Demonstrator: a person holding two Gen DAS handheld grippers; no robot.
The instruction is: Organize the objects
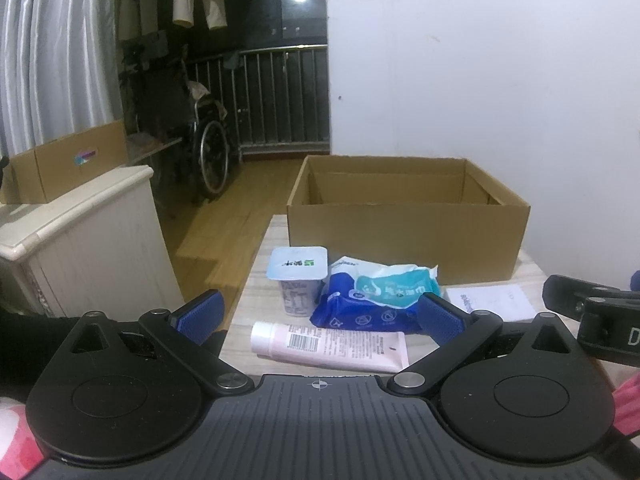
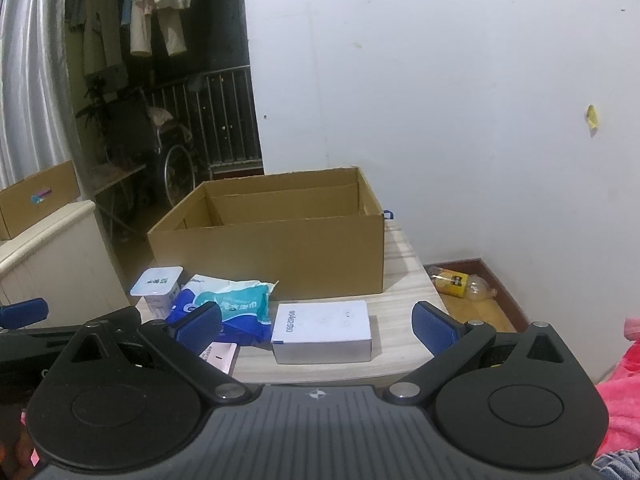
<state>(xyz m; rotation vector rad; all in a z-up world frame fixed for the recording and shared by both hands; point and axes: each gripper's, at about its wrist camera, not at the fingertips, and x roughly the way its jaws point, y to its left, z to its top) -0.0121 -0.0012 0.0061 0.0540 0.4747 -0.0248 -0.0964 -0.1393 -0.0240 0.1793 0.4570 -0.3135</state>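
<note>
An open cardboard box [image 1: 408, 248] [image 2: 280, 256] stands at the back of a small light wood table [image 1: 256, 280] [image 2: 400, 280]; nothing shows inside it. In front of it lie a white yogurt cup [image 1: 298, 280] [image 2: 158, 286], a blue and teal wipes pack [image 1: 372, 300] [image 2: 236, 304], a pink tube [image 1: 332, 344] [image 2: 220, 354] and a flat white carton [image 2: 322, 330] [image 1: 496, 300]. My left gripper [image 1: 320, 312] is open, its pads either side of the tube and pack. My right gripper [image 2: 318, 324] is open, framing the white carton.
A cream cabinet [image 1: 80, 236] carrying another cardboard box [image 1: 68, 168] stands left of the table. A wheelchair [image 1: 200, 136] sits by the balcony railing behind. On the floor to the right lies a yellow bottle [image 2: 460, 284]. Pink fabric [image 2: 624, 400] is at the right edge.
</note>
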